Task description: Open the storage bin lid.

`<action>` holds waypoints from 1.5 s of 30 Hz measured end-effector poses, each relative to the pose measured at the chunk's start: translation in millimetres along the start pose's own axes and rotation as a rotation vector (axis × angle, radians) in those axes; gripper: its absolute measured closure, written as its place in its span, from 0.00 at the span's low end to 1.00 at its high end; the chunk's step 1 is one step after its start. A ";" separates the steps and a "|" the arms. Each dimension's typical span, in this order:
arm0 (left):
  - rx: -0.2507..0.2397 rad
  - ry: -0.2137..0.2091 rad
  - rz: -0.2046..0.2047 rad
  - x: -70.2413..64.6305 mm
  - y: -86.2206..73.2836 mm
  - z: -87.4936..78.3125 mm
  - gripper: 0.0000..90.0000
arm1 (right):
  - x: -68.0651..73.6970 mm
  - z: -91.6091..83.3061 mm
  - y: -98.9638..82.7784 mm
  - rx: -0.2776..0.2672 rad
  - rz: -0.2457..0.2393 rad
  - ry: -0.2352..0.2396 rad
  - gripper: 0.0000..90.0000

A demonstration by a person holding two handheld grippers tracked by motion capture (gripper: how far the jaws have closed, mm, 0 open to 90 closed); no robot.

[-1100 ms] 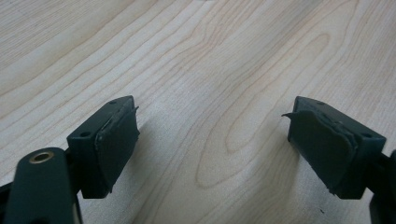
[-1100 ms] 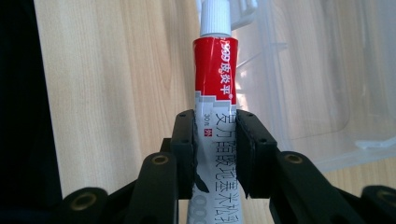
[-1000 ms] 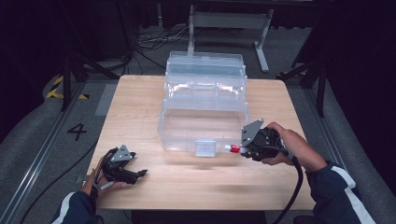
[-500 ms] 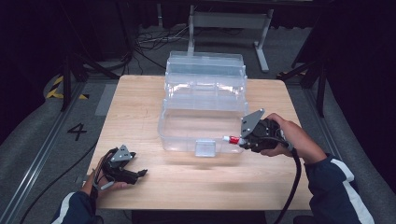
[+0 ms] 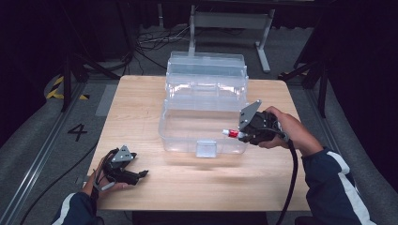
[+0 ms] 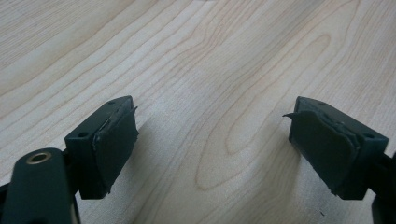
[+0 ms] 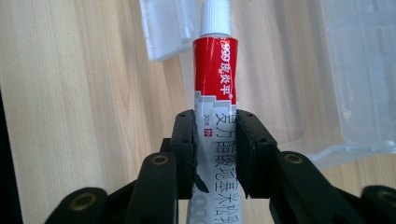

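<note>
A clear plastic box [image 5: 202, 112] with its lid raised at the back stands on the middle of the wooden table [image 5: 141, 93]. My right gripper [image 5: 240, 134] is shut on a red and white tube [image 7: 215, 79] with a white cap, and holds it level over the box's front right corner. The tube's cap [image 5: 227, 132] points left. Close up, the box's white front latch [image 7: 164, 28] lies beyond the tube. My left gripper [image 5: 141, 174] rests low over the table's front left, open, with bare wood between its pads [image 6: 114, 140].
The box's front latch [image 5: 205, 148] faces the person. Dark floor, cables [image 5: 155, 40] and a metal stand [image 5: 230, 21] lie beyond the table's far edge. A floor mark "4" [image 5: 77, 132] sits to the left.
My right gripper has carried the tube up and leftward, from beside the box's front right to above its corner. The left gripper has stayed put.
</note>
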State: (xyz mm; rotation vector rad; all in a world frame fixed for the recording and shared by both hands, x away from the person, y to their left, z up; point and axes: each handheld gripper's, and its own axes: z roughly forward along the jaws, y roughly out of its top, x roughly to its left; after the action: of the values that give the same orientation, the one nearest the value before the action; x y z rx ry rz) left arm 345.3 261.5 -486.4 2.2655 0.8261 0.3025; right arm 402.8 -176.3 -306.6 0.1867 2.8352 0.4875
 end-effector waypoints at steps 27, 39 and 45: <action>0.000 0.000 0.001 0.1 0.1 0.1 0.17 | -32.6 13.4 23.4 0.031 0.011 0.006 0.79; 0.000 0.000 0.000 0.0 0.1 0.1 0.17 | -37.1 30.1 36.7 0.050 -0.001 0.029 0.79; 0.000 0.000 0.001 0.0 0.1 0.1 0.17 | -39.8 39.3 41.0 0.060 0.002 0.042 0.79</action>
State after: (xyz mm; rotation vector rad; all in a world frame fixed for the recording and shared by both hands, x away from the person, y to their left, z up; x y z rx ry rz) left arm 345.4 261.5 -486.5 2.2661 0.8249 0.3026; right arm 455.0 -132.5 -319.1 0.1933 2.8930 0.4119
